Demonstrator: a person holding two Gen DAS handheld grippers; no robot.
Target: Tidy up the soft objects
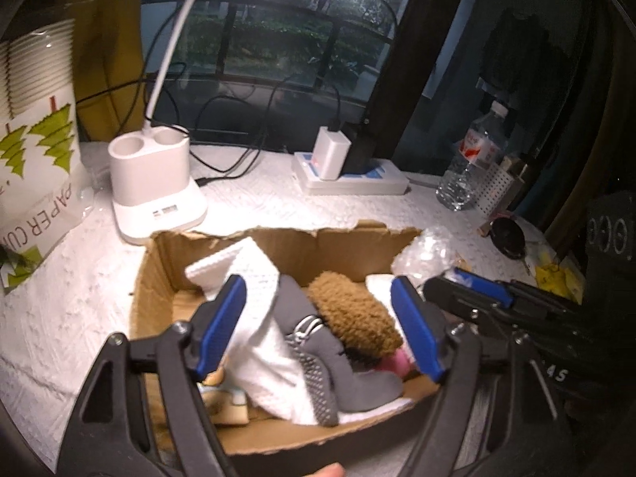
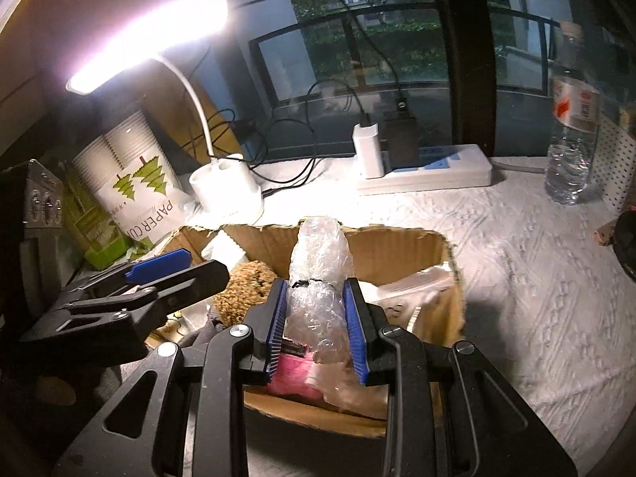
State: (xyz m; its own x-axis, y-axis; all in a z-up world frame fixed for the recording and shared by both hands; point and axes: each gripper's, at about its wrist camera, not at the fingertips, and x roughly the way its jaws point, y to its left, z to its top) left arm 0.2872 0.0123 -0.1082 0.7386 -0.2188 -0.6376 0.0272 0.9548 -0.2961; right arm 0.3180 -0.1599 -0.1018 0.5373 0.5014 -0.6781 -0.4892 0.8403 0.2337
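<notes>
A low cardboard box (image 1: 159, 274) sits on the white table cover. In it lie a white towel (image 1: 258, 278), a grey sock with dotted sole (image 1: 314, 361), a brown fuzzy piece (image 1: 353, 314) and something pink (image 1: 397, 361). My left gripper (image 1: 318, 318) is open and empty above the box's contents. My right gripper (image 2: 316, 318) is shut on a roll of bubble wrap (image 2: 320, 262) and holds it upright over the box (image 2: 397, 254); the roll also shows at the box's right end in the left wrist view (image 1: 427, 254). The brown piece (image 2: 248, 282) and the pink thing (image 2: 292, 373) lie below it.
A white desk lamp (image 1: 153, 183) stands behind the box, a paper cup pack (image 1: 35, 139) at the left. A power strip with chargers (image 1: 349, 175) and cables lie at the back. A water bottle (image 1: 473, 159) and small clutter stand at the right.
</notes>
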